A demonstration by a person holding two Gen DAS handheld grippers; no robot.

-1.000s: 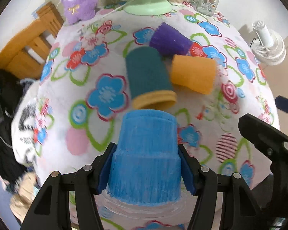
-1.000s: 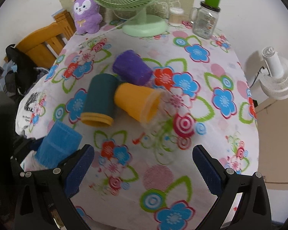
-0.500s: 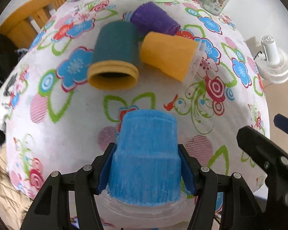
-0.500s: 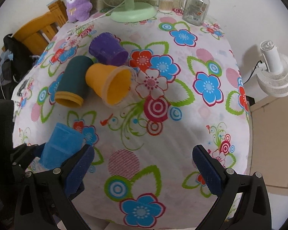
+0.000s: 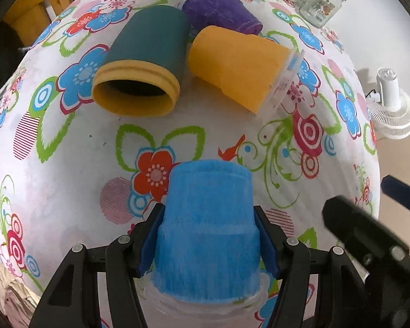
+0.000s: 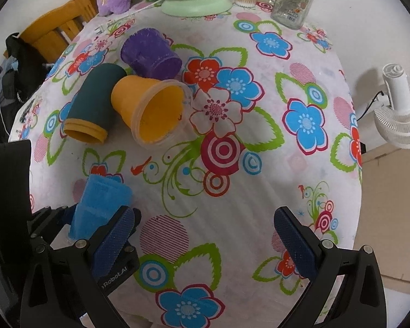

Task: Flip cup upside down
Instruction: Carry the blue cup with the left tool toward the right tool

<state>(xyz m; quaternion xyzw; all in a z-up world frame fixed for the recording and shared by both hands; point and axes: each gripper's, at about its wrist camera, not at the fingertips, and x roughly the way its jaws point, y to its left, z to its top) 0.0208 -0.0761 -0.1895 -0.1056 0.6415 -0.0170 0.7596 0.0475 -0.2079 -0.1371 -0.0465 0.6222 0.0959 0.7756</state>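
Blue cup [image 5: 209, 235] clamped mid-wall in left tool [image 5: 208, 242], above counter [image 5: 68, 164] just short of teal cup [image 5: 147, 63]; likely light, thin, fuzzy-sleeved, crushable, so gentle side grip; right tool [image 6: 210, 240] spread wide, empty.

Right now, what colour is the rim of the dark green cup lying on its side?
Mustard yellow rim, clearest in the left wrist view.
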